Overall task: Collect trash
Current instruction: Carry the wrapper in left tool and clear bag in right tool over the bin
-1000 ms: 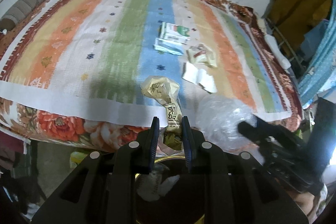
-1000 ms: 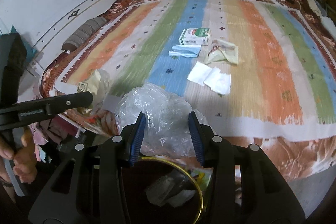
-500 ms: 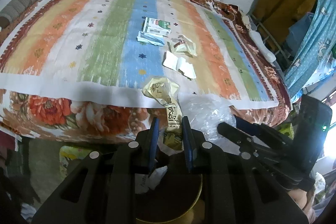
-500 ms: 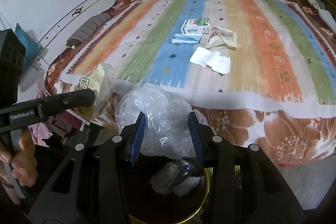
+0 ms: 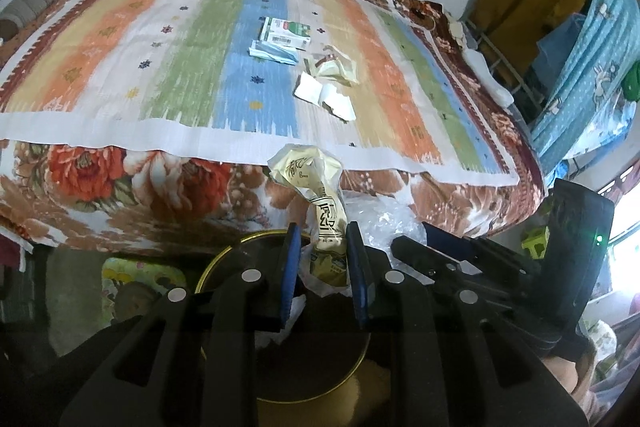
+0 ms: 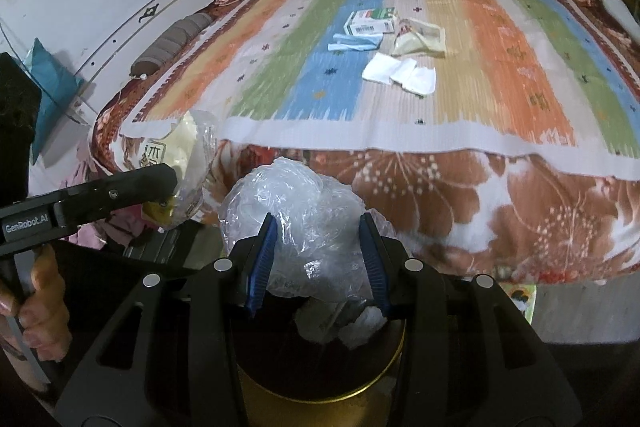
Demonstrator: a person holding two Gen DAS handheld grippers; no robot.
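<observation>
Both grippers holding trash over the gold-rimmed round bin (image 6: 394,375).
Crumpled cream printed wrapper (image 5: 320,203) is sitting clamped in nearly closed left gripper (image 5: 322,267); clear crinkled plastic bag (image 6: 296,223) is filling half-open right gripper (image 6: 322,263), both just off the striped bed mat (image 6: 480,107).

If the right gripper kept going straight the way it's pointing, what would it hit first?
Apart from the crumpled clear plastic bag already clamped in the right gripper, probably the brown floral side of the bed straight ahead, below the striped mat. Depth is unclear.
</observation>
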